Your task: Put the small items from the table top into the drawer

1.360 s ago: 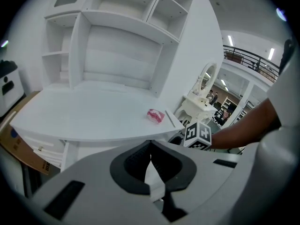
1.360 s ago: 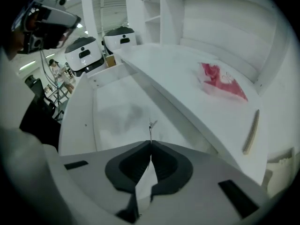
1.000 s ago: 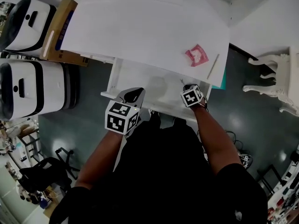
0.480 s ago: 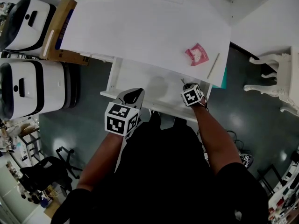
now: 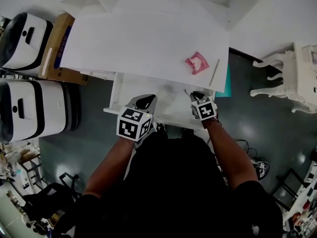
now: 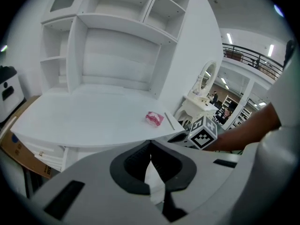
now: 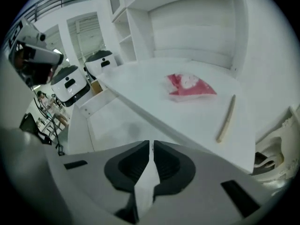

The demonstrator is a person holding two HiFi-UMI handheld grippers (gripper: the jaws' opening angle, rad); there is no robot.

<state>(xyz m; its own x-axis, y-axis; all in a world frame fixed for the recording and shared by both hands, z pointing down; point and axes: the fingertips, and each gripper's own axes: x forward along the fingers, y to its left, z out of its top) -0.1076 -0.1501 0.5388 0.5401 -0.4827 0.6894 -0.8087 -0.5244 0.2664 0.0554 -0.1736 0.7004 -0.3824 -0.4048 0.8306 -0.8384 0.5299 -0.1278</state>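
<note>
A pink packet (image 5: 197, 63) and a thin pale stick (image 5: 214, 72) lie near the right end of the white desk top (image 5: 138, 38). Below the desk's front edge a white drawer (image 5: 163, 99) stands pulled out. My left gripper (image 5: 143, 101) hovers over the drawer's front left part, jaws shut on nothing. My right gripper (image 5: 197, 95) is over the drawer's right end, just short of the desk edge, also shut and holding nothing. The right gripper view has the packet (image 7: 190, 86) and stick (image 7: 225, 118) ahead, and the left gripper view has the packet (image 6: 154, 118) further off.
Two white machines (image 5: 29, 108) and a cardboard box (image 5: 54, 48) stand on the floor to the left. A white ornate piece of furniture (image 5: 297, 78) is at the right. Open white shelving (image 6: 112, 41) rises at the desk's back.
The head view has shifted, so the desk sits lower and further left in it. Both grippers stay shut over the drawer's front. The packet and stick have not moved.
</note>
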